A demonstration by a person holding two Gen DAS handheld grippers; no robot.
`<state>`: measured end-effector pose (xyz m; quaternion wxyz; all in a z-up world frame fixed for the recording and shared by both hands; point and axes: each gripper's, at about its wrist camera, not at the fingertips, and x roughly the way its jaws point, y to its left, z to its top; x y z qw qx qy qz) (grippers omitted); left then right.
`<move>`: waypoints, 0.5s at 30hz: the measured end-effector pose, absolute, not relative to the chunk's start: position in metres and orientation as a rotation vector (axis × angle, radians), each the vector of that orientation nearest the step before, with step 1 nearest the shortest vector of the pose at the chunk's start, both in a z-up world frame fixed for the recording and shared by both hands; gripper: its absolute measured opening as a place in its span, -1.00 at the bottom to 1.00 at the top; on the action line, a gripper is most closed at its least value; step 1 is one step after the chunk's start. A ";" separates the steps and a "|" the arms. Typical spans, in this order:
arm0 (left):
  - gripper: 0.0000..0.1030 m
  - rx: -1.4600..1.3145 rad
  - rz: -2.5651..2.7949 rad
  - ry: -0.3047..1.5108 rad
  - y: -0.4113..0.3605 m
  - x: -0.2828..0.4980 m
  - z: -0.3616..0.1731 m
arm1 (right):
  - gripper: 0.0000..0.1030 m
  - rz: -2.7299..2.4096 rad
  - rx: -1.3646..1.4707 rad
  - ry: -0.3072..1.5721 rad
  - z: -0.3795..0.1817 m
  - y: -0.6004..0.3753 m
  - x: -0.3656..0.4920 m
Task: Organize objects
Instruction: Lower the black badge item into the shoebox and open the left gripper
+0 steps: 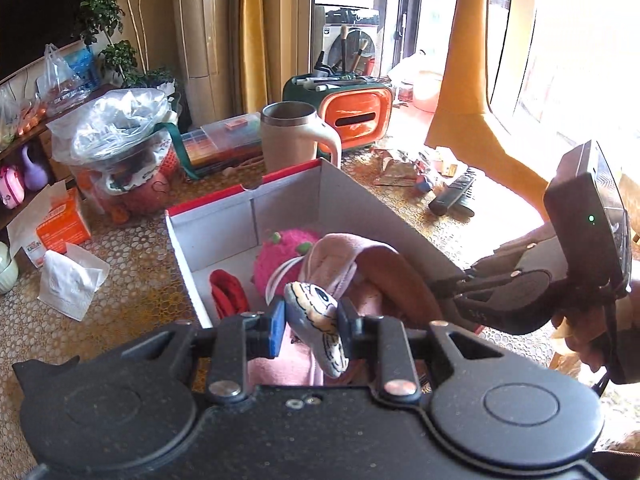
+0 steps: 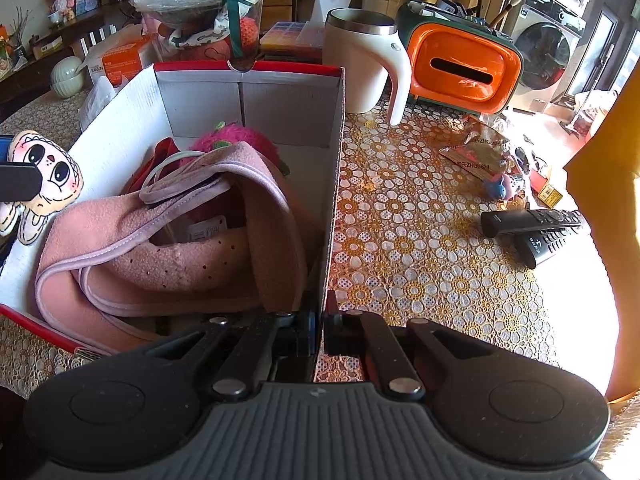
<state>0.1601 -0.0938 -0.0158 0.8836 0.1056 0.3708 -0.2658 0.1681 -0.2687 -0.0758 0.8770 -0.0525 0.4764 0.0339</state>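
Observation:
A white cardboard box with a red rim stands on the table. Inside lie a pink felt bag, a pink fuzzy strawberry toy and a red item. My left gripper is shut on a small flat plush doll with a cartoon face, held over the box's near end; the doll also shows at the left of the right wrist view. My right gripper is shut on the box's right wall; it also shows in the left wrist view.
A cream mug, an orange tissue holder, a bagged basket, an orange tissue box, snack wrappers and two black remotes lie around the box on the floral tablecloth.

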 end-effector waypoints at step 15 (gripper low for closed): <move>-0.50 0.251 -0.659 0.873 -0.154 0.173 -0.055 | -0.95 0.083 -0.104 0.988 -0.076 -0.271 0.167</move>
